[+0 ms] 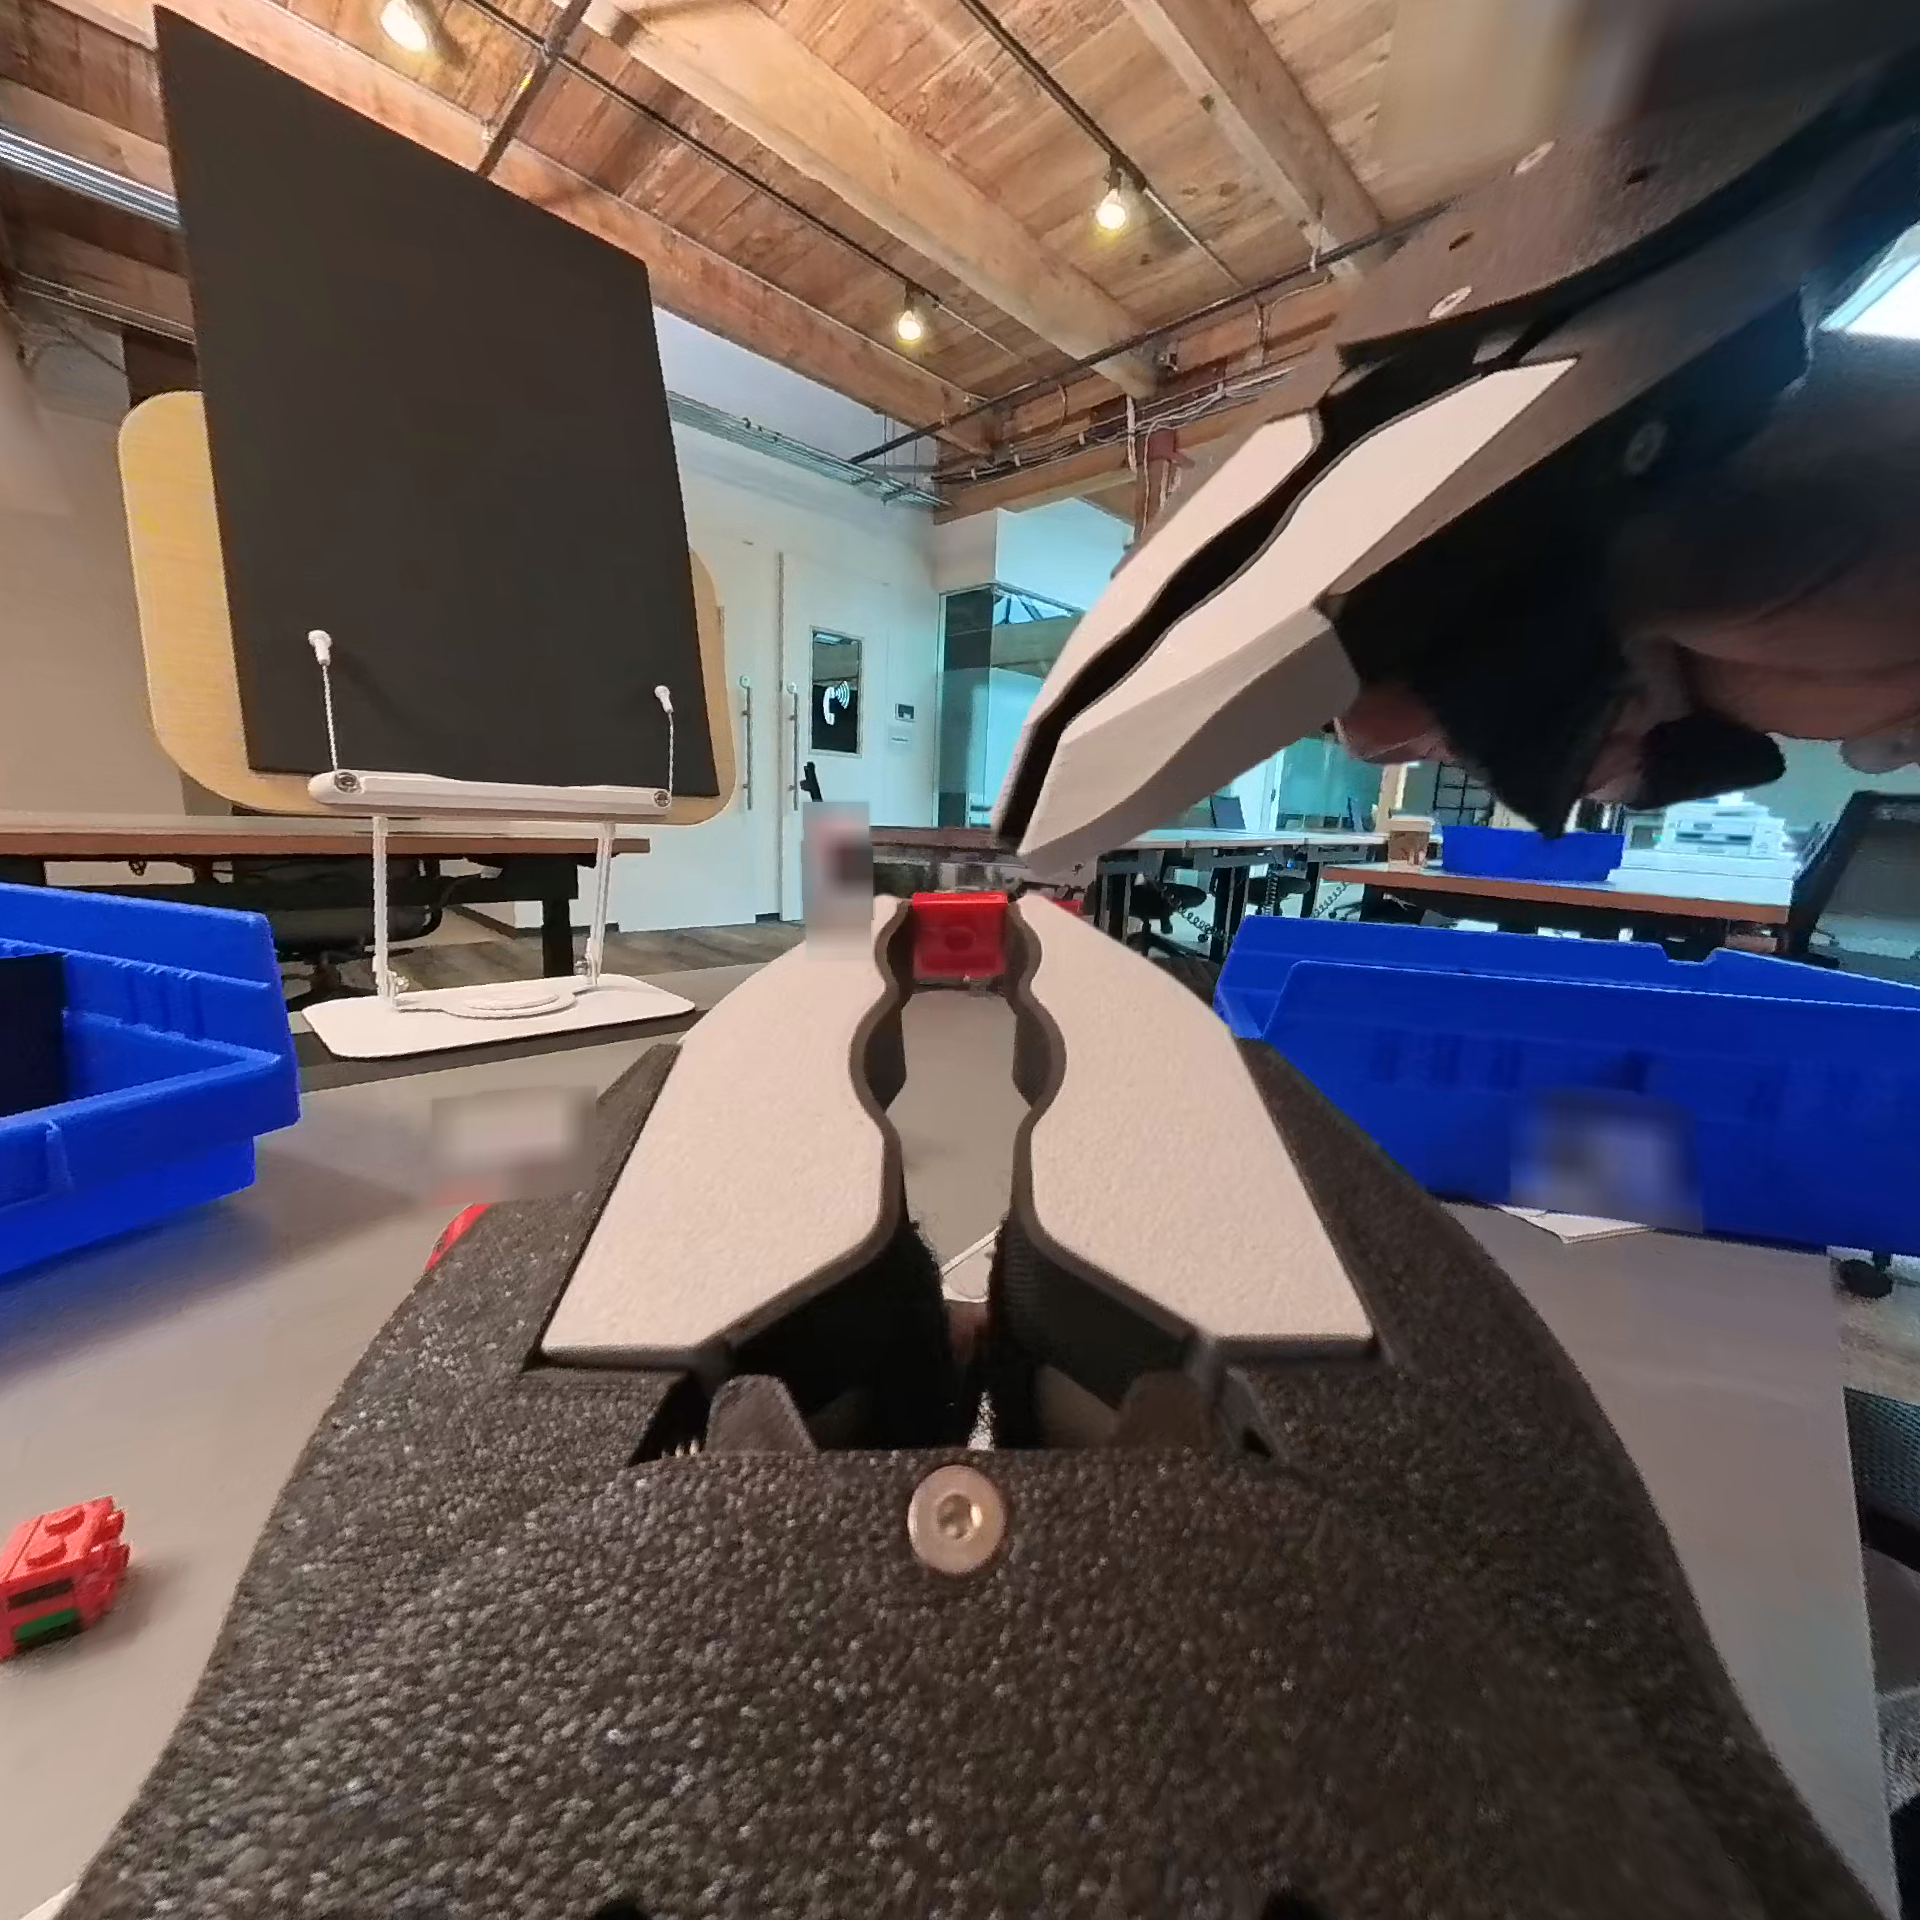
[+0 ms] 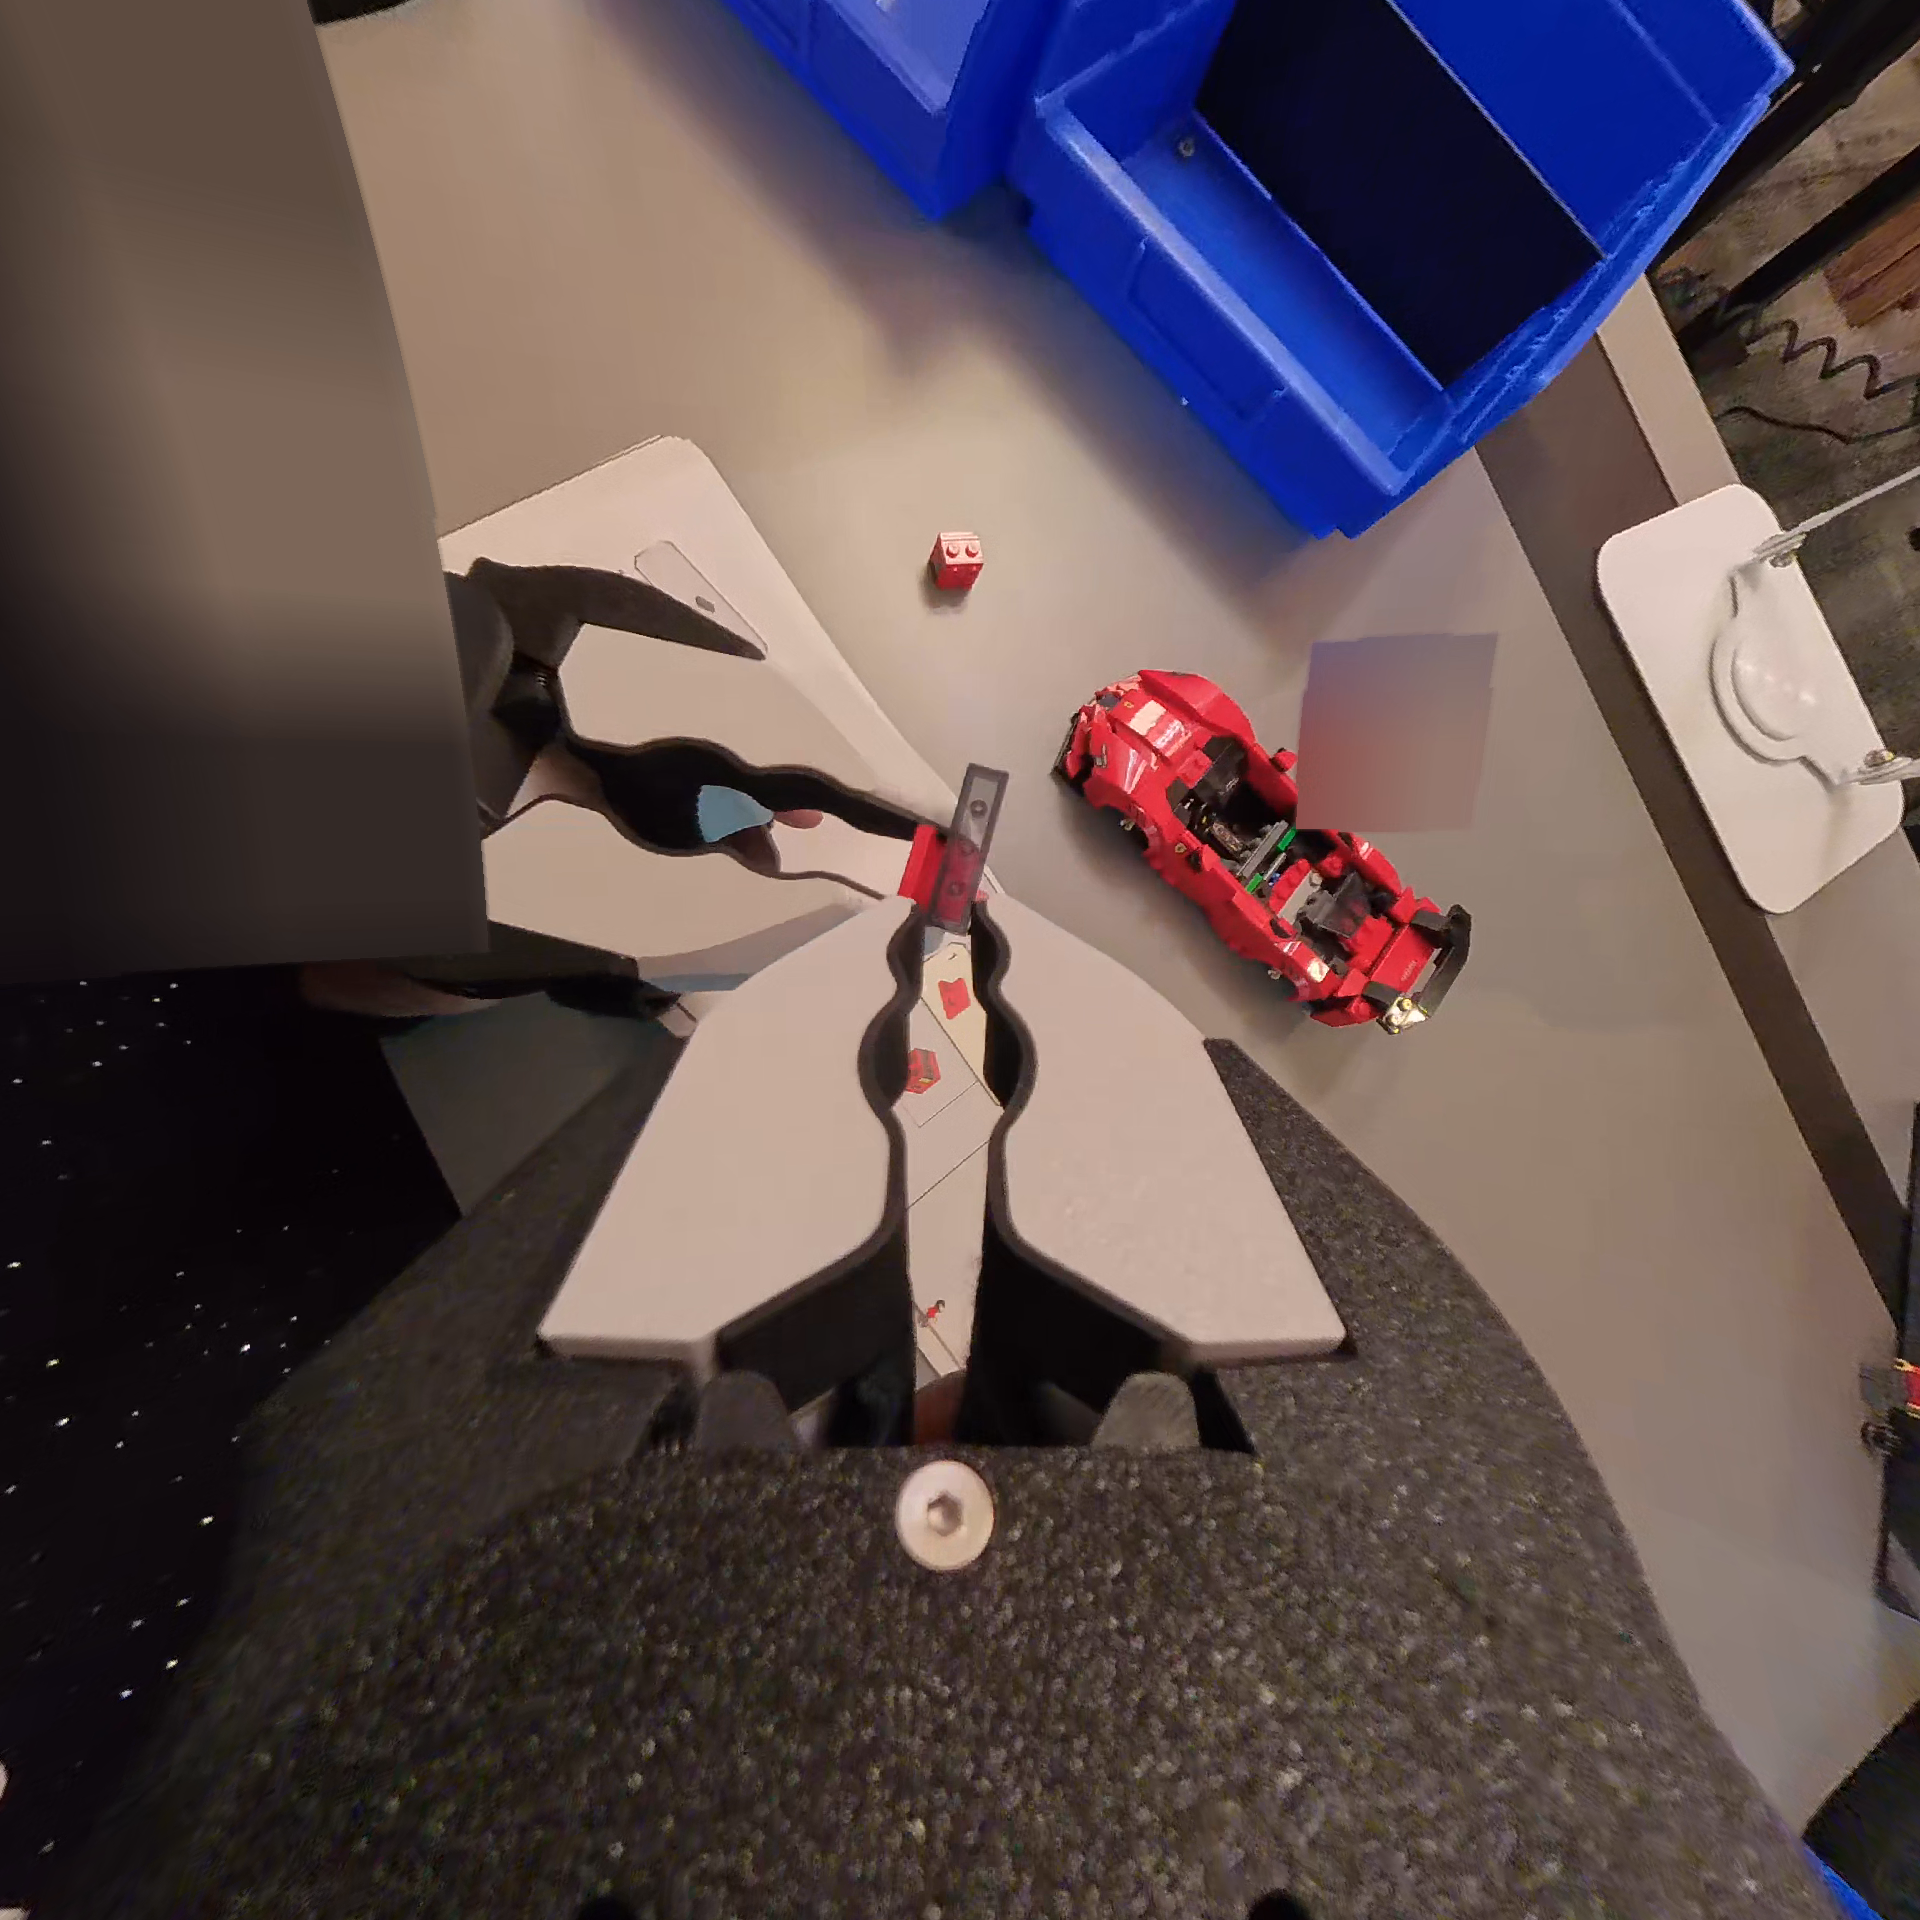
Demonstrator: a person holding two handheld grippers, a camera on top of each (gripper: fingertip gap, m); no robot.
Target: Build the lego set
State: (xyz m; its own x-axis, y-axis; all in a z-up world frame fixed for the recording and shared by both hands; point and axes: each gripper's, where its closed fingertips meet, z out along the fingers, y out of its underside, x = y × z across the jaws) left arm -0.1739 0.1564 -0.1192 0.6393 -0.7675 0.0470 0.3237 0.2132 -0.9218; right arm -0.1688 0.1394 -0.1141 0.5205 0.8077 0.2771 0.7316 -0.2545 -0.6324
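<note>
Most of the build looked finished: a red lego car [image 2: 1262, 847] lay on the grey surface [image 2: 727, 312] to the right, its body, rear wing and cockpit already in place, though the cockpit stood open with green and black parts showing, which suggested a cover was yet to go on. The left gripper [image 1: 956, 935] had its jaws closed on a small red brick [image 1: 957, 938] at the tips. The right gripper [image 2: 951, 920] had its jaws nearly together, pinching a thin smoky transparent plate [image 2: 971, 842], which touched the red brick held by the other tool. My reading was that the two were being joined into a small sub-assembly, not yet mounted on the car. One loose red brick [image 2: 958, 561] sat farther off, near the blue bins [image 2: 1351, 312], and a small red cluster of bricks [image 1: 62, 1574] lay on the near left, so several pieces seemed left to fit. An instruction sheet [image 2: 951, 1039] lay beneath the right jaws.
</note>
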